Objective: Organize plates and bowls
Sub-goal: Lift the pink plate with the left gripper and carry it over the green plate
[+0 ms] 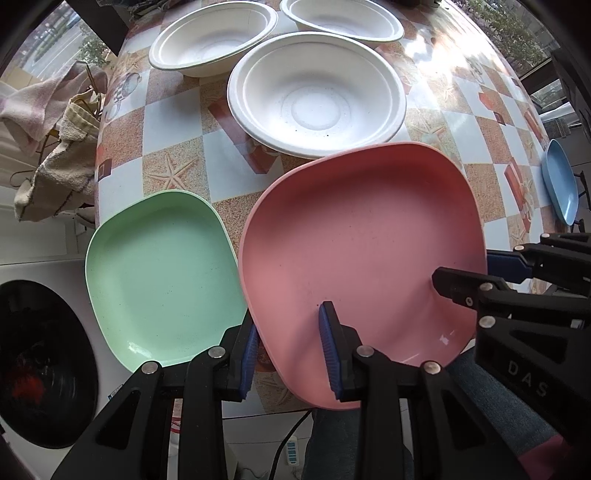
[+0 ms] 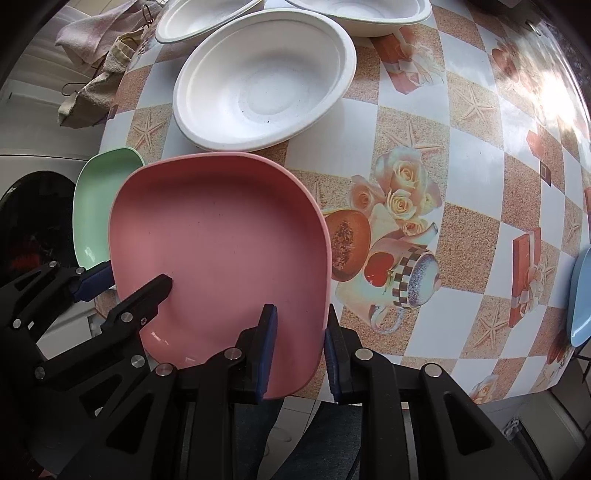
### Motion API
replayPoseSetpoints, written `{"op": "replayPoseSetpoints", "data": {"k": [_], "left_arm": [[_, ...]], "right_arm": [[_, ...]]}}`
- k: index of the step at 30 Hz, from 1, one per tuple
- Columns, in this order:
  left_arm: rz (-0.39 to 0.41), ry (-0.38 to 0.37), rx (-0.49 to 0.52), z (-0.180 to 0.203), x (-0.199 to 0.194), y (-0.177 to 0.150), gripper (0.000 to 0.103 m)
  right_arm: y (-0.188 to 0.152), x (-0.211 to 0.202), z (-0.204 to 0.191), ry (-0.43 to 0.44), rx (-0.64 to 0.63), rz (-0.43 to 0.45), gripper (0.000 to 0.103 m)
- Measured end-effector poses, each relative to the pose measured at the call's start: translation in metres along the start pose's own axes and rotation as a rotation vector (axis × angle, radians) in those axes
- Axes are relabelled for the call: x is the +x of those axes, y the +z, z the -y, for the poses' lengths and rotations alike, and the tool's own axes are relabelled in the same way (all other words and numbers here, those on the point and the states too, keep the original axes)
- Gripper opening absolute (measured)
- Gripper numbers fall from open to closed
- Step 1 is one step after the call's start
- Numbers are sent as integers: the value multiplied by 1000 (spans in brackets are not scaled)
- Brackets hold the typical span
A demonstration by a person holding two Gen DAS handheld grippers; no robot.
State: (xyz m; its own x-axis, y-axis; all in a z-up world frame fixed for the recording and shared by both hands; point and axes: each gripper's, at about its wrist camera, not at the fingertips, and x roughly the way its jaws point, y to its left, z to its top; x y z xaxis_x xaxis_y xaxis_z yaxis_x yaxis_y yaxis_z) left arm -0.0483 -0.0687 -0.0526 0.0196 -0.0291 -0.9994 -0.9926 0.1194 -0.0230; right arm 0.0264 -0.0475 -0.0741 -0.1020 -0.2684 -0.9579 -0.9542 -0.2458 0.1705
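Note:
A pink plate (image 1: 364,258) (image 2: 221,251) lies at the table's near edge and juts past it. My left gripper (image 1: 290,354) straddles the plate's left rim, one finger inside, one outside, with a wide gap. My right gripper (image 2: 301,354) straddles its right rim the same way; it also shows in the left wrist view (image 1: 472,275). A green plate (image 1: 162,273) (image 2: 99,206) lies just left of the pink one. Three white bowls (image 1: 317,92) (image 1: 214,37) (image 1: 341,18) stand behind. A blue plate (image 1: 559,181) (image 2: 580,299) lies at the far right edge.
The round table (image 2: 461,166) has a checkered cloth with starfish and rose prints. Towels (image 1: 51,147) hang on a rack to the left. A washing machine door (image 1: 40,365) is below left. A power strip (image 1: 293,450) lies on the floor.

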Motion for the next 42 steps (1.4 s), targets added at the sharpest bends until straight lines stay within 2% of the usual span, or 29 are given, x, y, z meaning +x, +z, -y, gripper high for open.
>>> {"op": "replayPoseSetpoints", "data": {"k": [1, 4, 16, 42], "left_arm": [[4, 1, -3, -1, -1, -3, 34], [14, 6, -16, 9, -10, 17, 34], [40, 26, -54, 9, -23, 11, 34], [58, 53, -192, -40, -23, -3, 34]], "right_arm": [[-1, -2, -1, -2, -4, 4, 27], [-2, -8, -3, -3, -14, 14, 27], [-6, -16, -10, -10, -57, 37, 27], [5, -21, -53, -22, -198, 33, 27]]}}
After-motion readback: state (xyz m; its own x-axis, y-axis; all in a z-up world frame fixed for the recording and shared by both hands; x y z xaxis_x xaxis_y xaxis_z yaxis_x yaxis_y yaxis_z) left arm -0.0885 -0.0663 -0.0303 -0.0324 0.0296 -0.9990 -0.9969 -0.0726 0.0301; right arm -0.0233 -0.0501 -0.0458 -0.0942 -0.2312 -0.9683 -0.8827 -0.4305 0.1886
